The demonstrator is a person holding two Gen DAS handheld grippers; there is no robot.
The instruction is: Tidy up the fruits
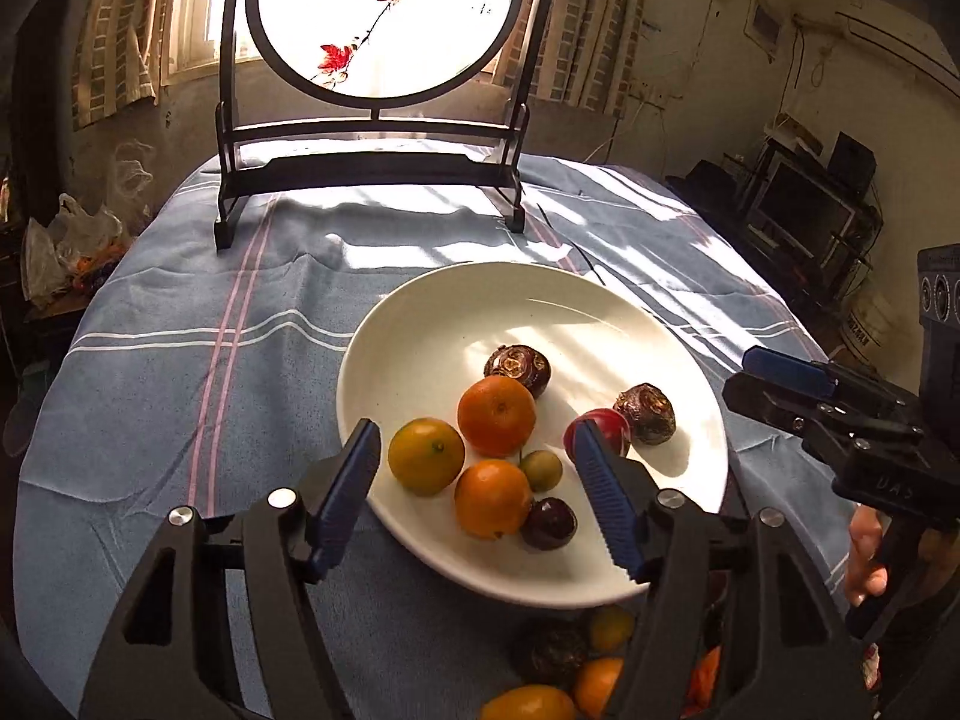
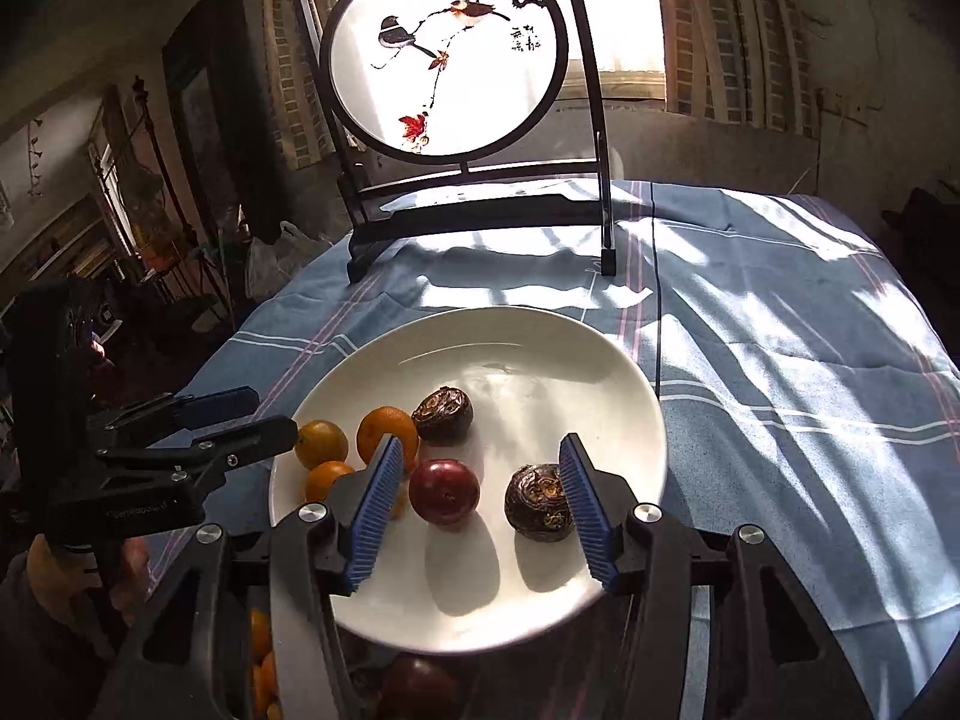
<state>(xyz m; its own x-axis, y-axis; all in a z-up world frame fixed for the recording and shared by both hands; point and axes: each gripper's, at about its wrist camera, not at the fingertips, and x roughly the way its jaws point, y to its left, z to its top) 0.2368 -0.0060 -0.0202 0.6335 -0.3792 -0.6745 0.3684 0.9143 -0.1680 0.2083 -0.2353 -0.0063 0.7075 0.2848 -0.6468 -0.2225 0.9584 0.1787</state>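
Observation:
A white plate [image 1: 432, 324] on the blue cloth holds three oranges [image 1: 496, 416], a small green fruit [image 1: 541, 470], a red plum [image 1: 606, 427], a dark plum [image 1: 548, 522] and two brown wrinkled fruits [image 1: 645, 413]. My left gripper [image 1: 480, 450] is open and empty above the plate's near left part. My right gripper [image 2: 480, 468] is open and empty above the plate's near edge [image 2: 468, 630], with the red plum [image 2: 444, 492] and a brown fruit [image 2: 538, 502] between its fingers' line. Each gripper shows in the other's view.
More fruits [image 1: 576, 672] lie in a container below the plate's near edge, partly hidden by the grippers. A black-framed round painted screen [image 1: 384, 18] stands at the table's back. The blue striped tablecloth [image 1: 198, 372] covers the table; clutter surrounds the table.

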